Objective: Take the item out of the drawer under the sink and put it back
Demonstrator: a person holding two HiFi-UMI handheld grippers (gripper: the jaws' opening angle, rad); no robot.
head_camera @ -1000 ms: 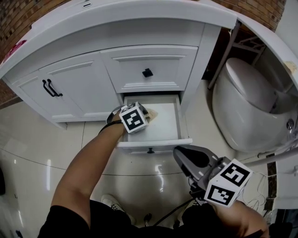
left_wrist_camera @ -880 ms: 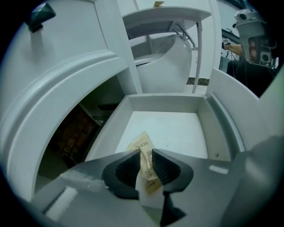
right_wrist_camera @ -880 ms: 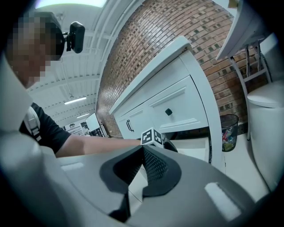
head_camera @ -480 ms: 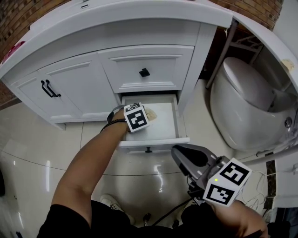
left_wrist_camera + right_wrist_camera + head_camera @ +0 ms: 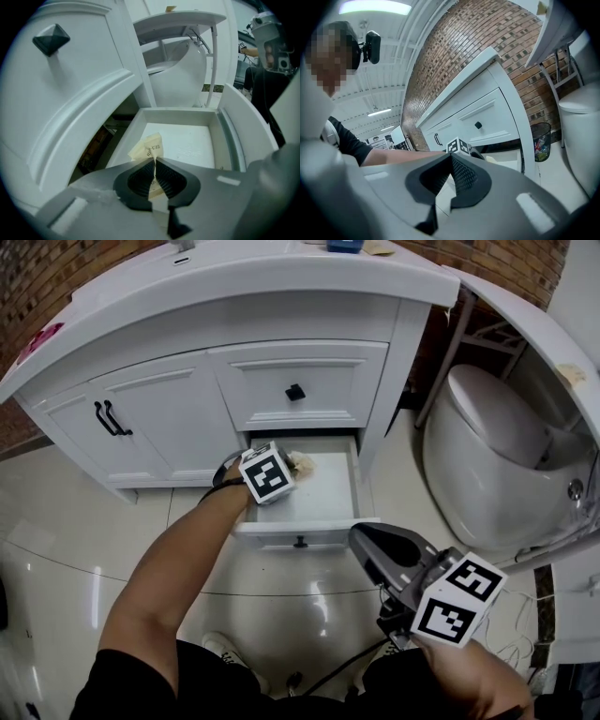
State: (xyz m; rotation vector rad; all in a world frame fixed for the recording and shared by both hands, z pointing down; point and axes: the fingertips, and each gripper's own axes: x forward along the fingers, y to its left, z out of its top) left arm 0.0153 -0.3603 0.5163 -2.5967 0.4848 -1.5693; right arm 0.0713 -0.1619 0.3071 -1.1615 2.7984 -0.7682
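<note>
Cream paper, creased and printed with dark lettering, was seen as one small packet (image 5: 148, 148) inside the single open drawer (image 5: 180, 113) of a white vanity. Its long axis was laid along the left claw (image 5: 154, 160) and ran on toward the back wall of the drawer. The free end pointed away from the claw and was tilted slightly left, with the thin edge stood upright.

The packet was caught between the two dark ribbed pads (image 5: 171, 180), which were closing on it and pressed against it at their tips. Part of the paper was seen below the pads and the rest beyond them, over the pale drawer floor near the left wall.

One closed drawer with one black knob (image 5: 295, 392) was seen directly above the open one. Two cabinet doors with two black bar handles (image 5: 108, 418) were seen to its left, and one white toilet (image 5: 497, 456) to its right.

The right claw (image 5: 451, 157) was held well apart from the drawer, over the glossy tiled floor (image 5: 56, 521). Its jaws were brought together, with nothing between them.
</note>
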